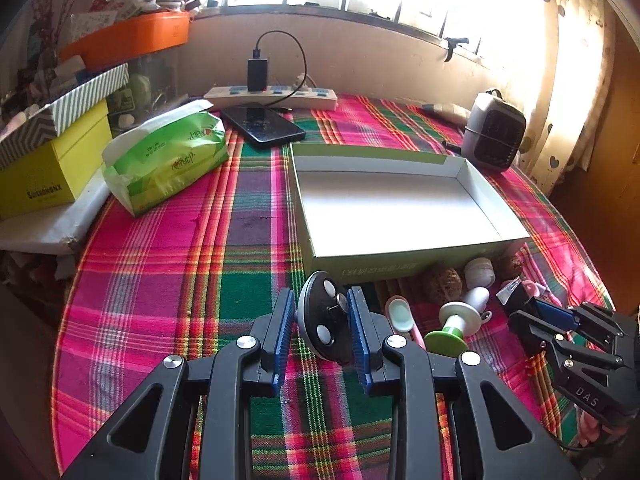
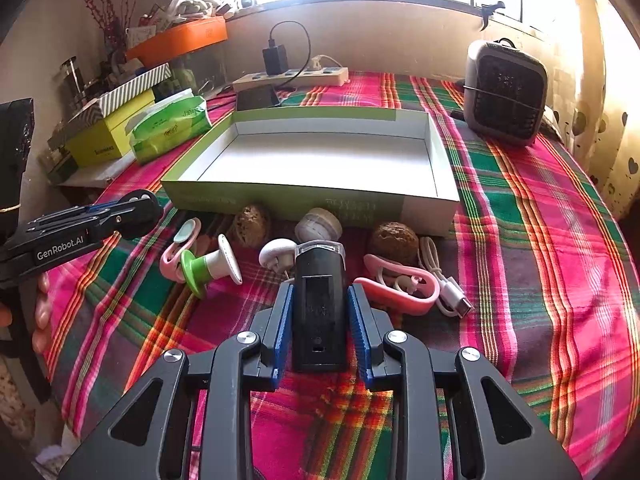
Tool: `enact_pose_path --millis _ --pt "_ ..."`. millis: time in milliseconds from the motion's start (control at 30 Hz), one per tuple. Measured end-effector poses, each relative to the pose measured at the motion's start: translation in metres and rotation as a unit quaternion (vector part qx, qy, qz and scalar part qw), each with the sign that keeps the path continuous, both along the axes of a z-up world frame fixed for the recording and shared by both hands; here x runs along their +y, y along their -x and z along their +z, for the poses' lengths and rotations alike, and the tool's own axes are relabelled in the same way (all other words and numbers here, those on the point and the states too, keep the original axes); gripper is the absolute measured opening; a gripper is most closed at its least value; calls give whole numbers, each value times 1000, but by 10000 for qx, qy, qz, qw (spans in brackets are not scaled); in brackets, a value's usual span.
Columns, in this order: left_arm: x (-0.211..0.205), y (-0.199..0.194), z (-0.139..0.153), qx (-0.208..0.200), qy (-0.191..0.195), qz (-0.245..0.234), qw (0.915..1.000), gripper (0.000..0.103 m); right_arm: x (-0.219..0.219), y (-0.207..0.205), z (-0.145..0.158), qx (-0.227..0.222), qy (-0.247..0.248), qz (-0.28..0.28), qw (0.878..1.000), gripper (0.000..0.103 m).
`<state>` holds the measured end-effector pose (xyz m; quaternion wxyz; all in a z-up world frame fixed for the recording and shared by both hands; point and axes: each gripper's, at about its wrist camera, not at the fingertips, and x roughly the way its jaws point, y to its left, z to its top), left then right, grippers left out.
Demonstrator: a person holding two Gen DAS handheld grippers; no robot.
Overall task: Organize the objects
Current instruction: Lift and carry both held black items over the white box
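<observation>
Objects for sorting start in the claws: left claw clamps a round black disc with white studs, right claw grips a boxy black gadget with a clear cap. Beyond lie a ridged green-white spool, pink plastic clips and rough brown lumps on plaid cloth, beside the shallow cardboard box. Its near wall hides their far sides.

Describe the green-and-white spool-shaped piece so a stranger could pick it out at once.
Find the shallow open cardboard box on the plaid cloth; a row of small things lies along its near wall. Toward the left of that row lies the spool-shaped piece, on its side. It alone has a bright green flared end joined to a white disc.
</observation>
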<state>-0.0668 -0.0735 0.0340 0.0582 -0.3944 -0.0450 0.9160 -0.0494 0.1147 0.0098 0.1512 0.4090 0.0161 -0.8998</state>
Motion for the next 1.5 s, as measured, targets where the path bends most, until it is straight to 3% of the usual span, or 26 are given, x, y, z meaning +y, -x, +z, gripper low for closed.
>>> enact_pose_path --millis 367,700,1100,1500 --pt "8 11 22 116 -136 -142 9997 25 5 9 24 169 64 26 9998 29" --pt "21 59 24 -8 -295 -325 9990 25 11 56 45 175 42 27 9998 29" --pt "34 126 11 -334 -199 -422 9984 25 8 131 29 -226 -3 -8 9997 29" --pt "42 168 -12 -705 -162 -437 9964 25 6 173 6 -565 -158 -144 9982 29"
